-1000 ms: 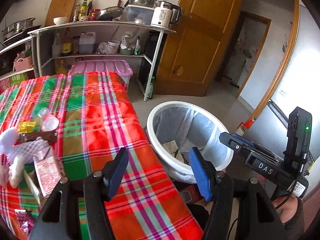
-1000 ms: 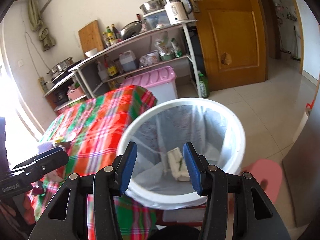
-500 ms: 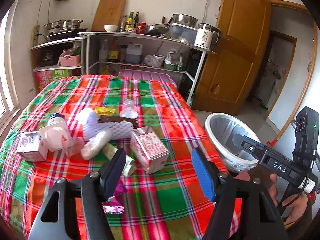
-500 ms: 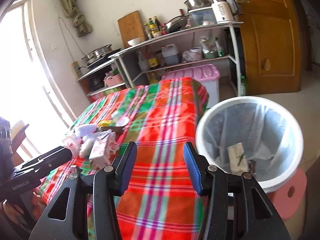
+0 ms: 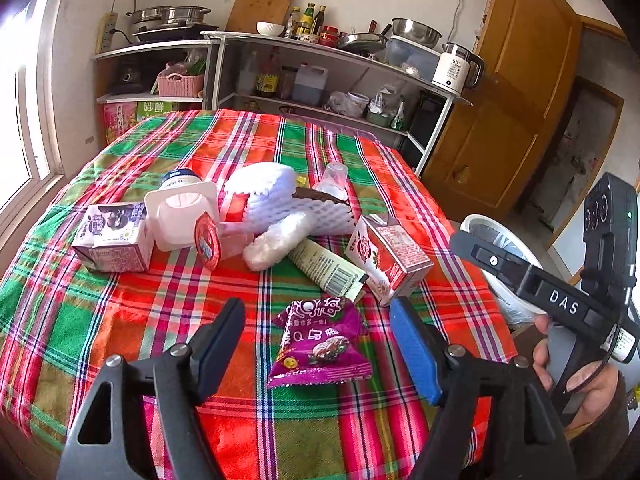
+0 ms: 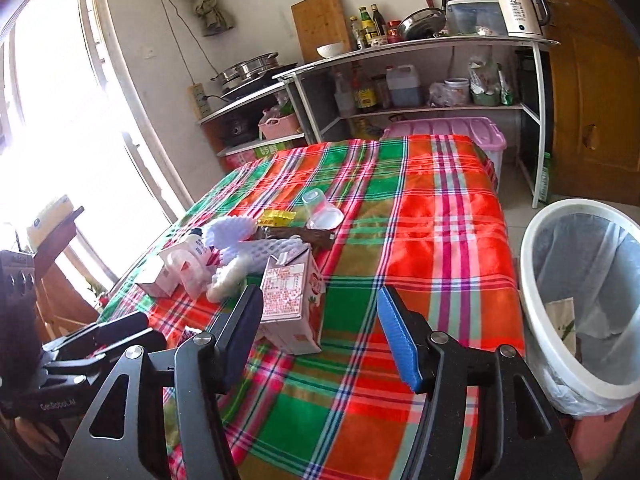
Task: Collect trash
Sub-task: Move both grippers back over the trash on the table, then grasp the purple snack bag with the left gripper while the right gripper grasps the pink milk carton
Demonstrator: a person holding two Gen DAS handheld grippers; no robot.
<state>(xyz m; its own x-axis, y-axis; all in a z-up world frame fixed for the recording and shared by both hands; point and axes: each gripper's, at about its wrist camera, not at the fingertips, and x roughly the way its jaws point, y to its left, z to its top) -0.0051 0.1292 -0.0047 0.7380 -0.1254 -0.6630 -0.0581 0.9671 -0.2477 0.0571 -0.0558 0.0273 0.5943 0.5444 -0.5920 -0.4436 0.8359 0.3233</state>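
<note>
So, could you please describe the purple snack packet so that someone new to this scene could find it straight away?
Start at the table with the red and green plaid cloth and go to its near edge, in front of the heap of cartons and wrappers. The purple snack packet lies there alone and flat, the only purple foil bag, nearer than the red milk carton.

The room is being lit brightly by daylight from the window (image 6: 60, 128), which is being blown out to white glare. Straight edges are being bent by fisheye distortion, and corners are being darkened.
</note>
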